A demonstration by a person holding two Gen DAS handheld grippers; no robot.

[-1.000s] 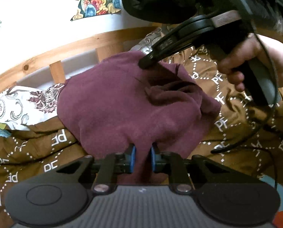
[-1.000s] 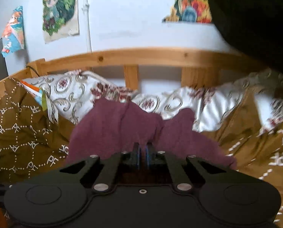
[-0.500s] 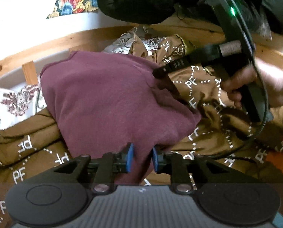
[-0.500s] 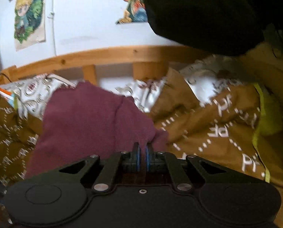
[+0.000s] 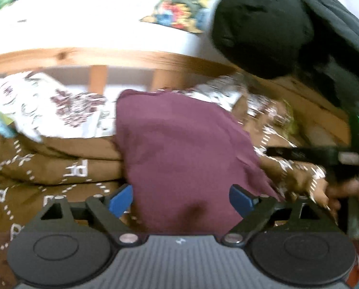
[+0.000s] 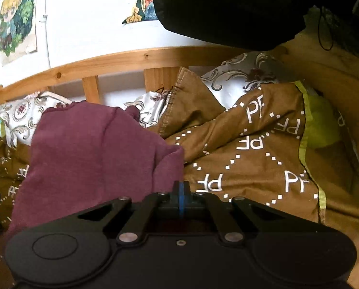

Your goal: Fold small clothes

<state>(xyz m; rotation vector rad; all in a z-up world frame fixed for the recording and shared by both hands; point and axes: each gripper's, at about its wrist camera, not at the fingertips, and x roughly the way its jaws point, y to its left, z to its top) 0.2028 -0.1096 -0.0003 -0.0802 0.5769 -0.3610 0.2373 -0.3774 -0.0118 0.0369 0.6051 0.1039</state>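
Left wrist view, blurred: left hand-held gripper (image 5: 180,198) jaws are opening, blue pads (image 5: 120,198) spread wide. Maroon garment (image 5: 179,149) lies between and ahead of them, pads not pressing on it, so released. Garment sits on a brown bedspread (image 5: 59,166) with white dotted diamonds and "PF" lettering, which reads mirrored here. Ahead-left of the gripper: white pillow (image 5: 47,106) with dark floral print. Behind it a wooden bed rail (image 5: 107,57) with slats, then a white wall with a colourful poster (image 5: 177,12), detail unreadable. Right of the gripper: right hand-held gripper (image 5: 268,151), tip just at the garment's right edge, held by a hand (image 5: 336,192). Black sleeve (image 5: 263,24) overhead upper right.

Right wrist view, sharp: right hand-held gripper (image 6: 181,187) clenched, blue pads flat together. Garment's (image 6: 90,149) near corner comes right up to the tips; whether fabric is actually caught between them I can't tell. Garment spreads ahead-left of the gripper. Ahead-right: the same brown bedspread (image 6: 251,163), "PF" printed repeatedly in several orientations, yellow-green trim on its edge. Floral pillow (image 6: 242,79) beyond, against the wooden rail (image 6: 131,60). White wall carries a cartoon-figure poster (image 6: 18,21) upper left and a second poster (image 6: 141,7), part hidden by the black sleeve (image 6: 227,7). No text readable on either.
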